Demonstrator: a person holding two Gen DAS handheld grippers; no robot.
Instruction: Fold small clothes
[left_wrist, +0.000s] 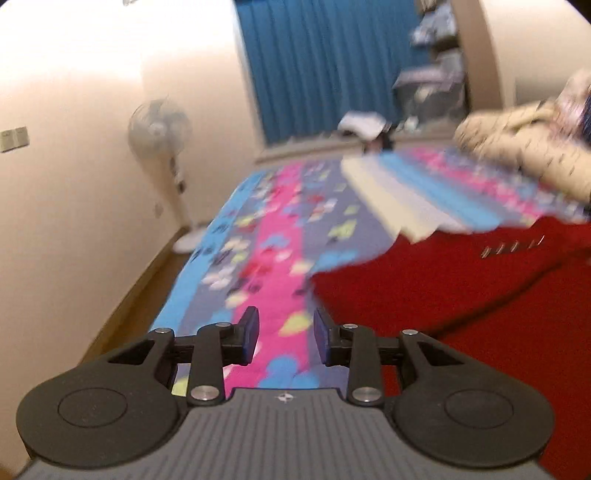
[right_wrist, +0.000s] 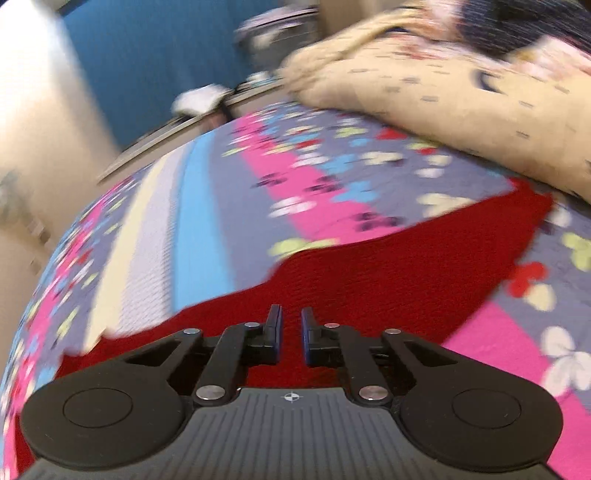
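Observation:
A red knitted garment (left_wrist: 443, 288) lies spread flat on the patterned bedspread (left_wrist: 277, 240). In the left wrist view it fills the lower right. My left gripper (left_wrist: 285, 317) hovers over the bedspread just left of the garment's edge, open, with nothing between its fingers. In the right wrist view the red garment (right_wrist: 388, 266) stretches from under the gripper to a corner at the far right. My right gripper (right_wrist: 291, 314) hangs over the garment's near part with its fingers almost together and nothing visibly pinched between them.
A beige pillow or quilt (right_wrist: 443, 99) is heaped at the bed's far right, also seen as a beige heap (left_wrist: 517, 140). A standing fan (left_wrist: 159, 125) is by the left wall. Blue curtains (left_wrist: 325, 62) hang behind the bed, with a white bundle (left_wrist: 364, 123) below them.

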